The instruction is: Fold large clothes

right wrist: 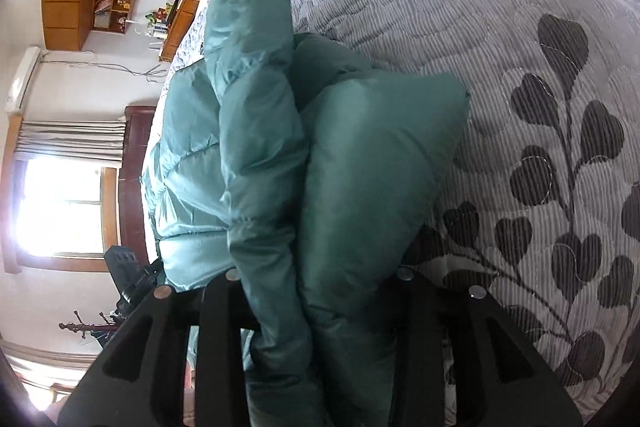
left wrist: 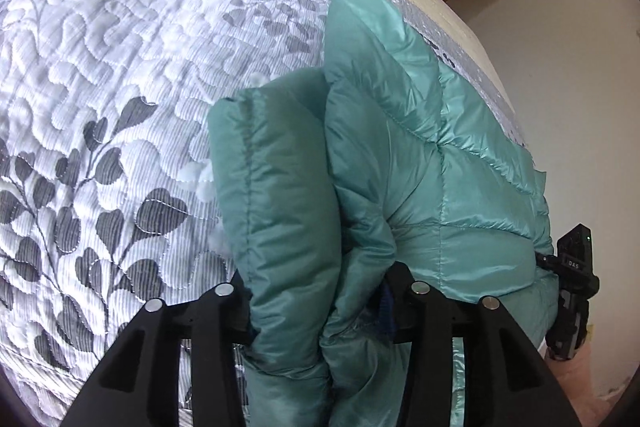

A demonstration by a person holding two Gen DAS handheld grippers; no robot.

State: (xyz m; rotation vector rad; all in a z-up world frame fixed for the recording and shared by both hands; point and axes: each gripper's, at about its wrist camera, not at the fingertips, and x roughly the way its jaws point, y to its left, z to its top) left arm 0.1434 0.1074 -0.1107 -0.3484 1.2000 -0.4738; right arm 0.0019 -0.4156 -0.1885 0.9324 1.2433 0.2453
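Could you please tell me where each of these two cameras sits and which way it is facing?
Left wrist: sits on the left gripper, looking along its fingers at the teal puffer jacket bunched between them, over the quilted bedspread; the right gripper shows at right.
Right wrist: sits on the right gripper, looking along its fingers at the jacket, with a window at left; the left gripper shows there.
Shared: jacket, bedspread, each other's gripper.

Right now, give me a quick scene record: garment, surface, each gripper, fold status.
garment: teal puffer jacket, bunched into thick folds
surface: quilted bedspread with grey leaf print
left gripper: jaws shut on jacket fabric
right gripper: jaws shut on jacket fabric
lift: gripped part raised, rest toward the bed edge
fold status: mid-fold, not yet laid flat
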